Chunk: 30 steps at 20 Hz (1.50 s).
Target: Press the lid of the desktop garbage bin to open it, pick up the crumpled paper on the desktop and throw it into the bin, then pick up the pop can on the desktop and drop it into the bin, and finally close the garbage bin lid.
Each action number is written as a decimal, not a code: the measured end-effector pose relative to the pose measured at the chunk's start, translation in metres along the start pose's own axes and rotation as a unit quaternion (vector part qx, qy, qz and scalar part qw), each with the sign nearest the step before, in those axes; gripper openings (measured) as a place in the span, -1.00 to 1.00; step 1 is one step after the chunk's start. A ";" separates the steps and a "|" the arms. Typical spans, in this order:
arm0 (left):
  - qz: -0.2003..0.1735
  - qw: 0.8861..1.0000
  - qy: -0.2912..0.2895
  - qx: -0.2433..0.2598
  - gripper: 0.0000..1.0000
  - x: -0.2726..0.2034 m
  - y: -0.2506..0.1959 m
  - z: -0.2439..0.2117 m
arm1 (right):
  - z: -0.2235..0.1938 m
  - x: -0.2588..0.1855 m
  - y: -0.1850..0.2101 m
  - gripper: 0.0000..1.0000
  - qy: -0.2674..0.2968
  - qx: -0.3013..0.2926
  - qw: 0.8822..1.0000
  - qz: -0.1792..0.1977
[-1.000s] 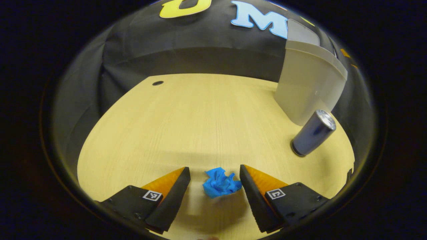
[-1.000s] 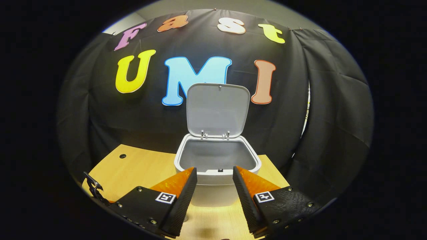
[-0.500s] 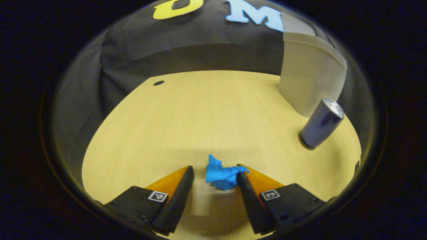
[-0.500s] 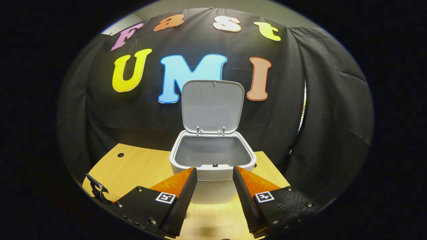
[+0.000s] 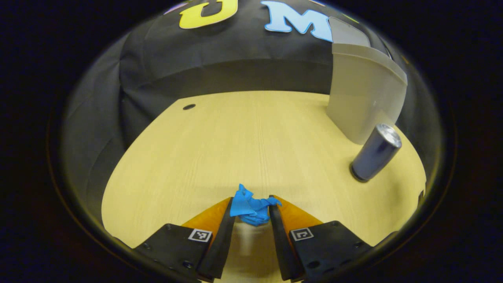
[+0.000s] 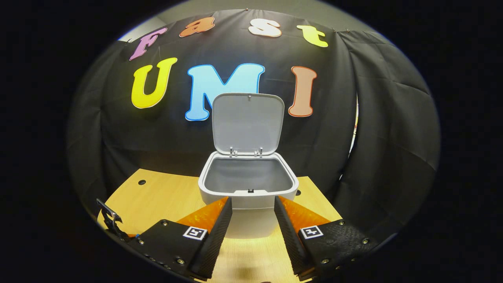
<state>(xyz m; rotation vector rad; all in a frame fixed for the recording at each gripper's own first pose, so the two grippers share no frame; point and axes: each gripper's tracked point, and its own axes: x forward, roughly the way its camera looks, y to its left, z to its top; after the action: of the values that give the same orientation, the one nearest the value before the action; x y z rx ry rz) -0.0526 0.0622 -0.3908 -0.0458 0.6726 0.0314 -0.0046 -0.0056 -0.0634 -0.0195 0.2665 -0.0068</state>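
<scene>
In the left gripper view my left gripper (image 5: 250,208) is shut on the blue crumpled paper (image 5: 251,205), low over the wooden desktop (image 5: 243,141). Off to the right the grey pop can (image 5: 375,152) stands upright beside the white bin's wall (image 5: 363,94). In the right gripper view the bin (image 6: 247,188) stands straight ahead with its lid (image 6: 247,122) raised upright and its inside showing nothing. My right gripper (image 6: 252,210) is open in front of the bin, holding nothing.
A small round hole (image 5: 189,106) lies in the desktop (image 6: 165,192) at its far left. Black cloth hangs right behind the desk and bin. A piece of the other gripper (image 6: 108,220) shows at the left edge of the right gripper view.
My left gripper's fingers have come together around the blue paper, which now sits squeezed between them. The right gripper has drawn back slightly from the bin, still open.
</scene>
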 end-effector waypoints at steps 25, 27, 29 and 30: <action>-0.157 0.957 -0.235 0.056 0.15 -0.053 -0.194 0.320 | -0.037 -0.034 -0.075 0.43 0.003 0.069 0.995 -0.067; -0.171 0.954 -0.238 0.059 0.15 -0.051 -0.214 0.330 | -0.042 -0.037 -0.083 0.43 0.004 0.074 0.994 -0.075; -0.183 0.951 -0.242 0.063 0.15 -0.052 -0.233 0.339 | -0.046 -0.042 -0.092 0.43 0.005 0.081 0.993 -0.083; -0.189 0.949 -0.245 0.065 0.15 -0.053 -0.242 0.344 | -0.048 -0.045 -0.094 0.43 0.006 0.086 0.992 -0.087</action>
<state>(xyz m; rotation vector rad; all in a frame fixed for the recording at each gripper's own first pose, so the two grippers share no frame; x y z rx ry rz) 0.1305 -0.1625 -0.0815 -0.0377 0.1581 -0.3617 -0.0608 -0.1005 -0.0964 0.1278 0.2739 -0.2035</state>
